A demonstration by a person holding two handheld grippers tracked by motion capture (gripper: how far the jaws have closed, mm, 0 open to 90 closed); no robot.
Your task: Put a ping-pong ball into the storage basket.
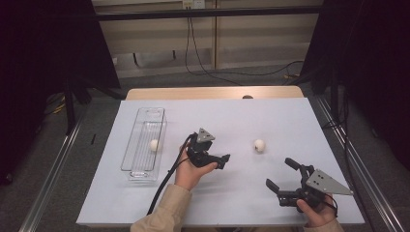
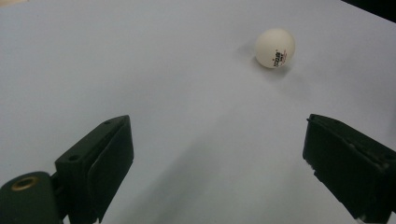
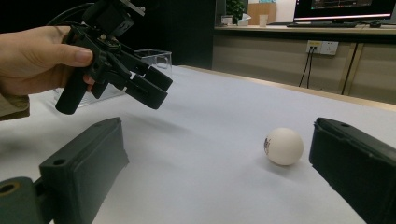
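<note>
A white ping-pong ball (image 1: 259,145) lies on the white table cover, right of centre. A second white ball (image 1: 154,145) sits inside a clear plastic bin (image 1: 140,170) at the left. My left gripper (image 1: 224,162) hovers mid-table, open and empty, pointing right toward the loose ball (image 2: 275,47), which lies well ahead of its jaws. My right gripper (image 1: 279,173) is low at the front right, open, its jaws angled up-left toward the same ball (image 3: 283,146), which rests just ahead of its right jaw. The left gripper (image 3: 161,91) and its hand appear in the right gripper view.
The white cover (image 1: 232,116) spans the table, with a wooden edge (image 1: 212,93) at the back. Black cables hang down the wall behind. Dark curtains and metal frame rails flank both sides.
</note>
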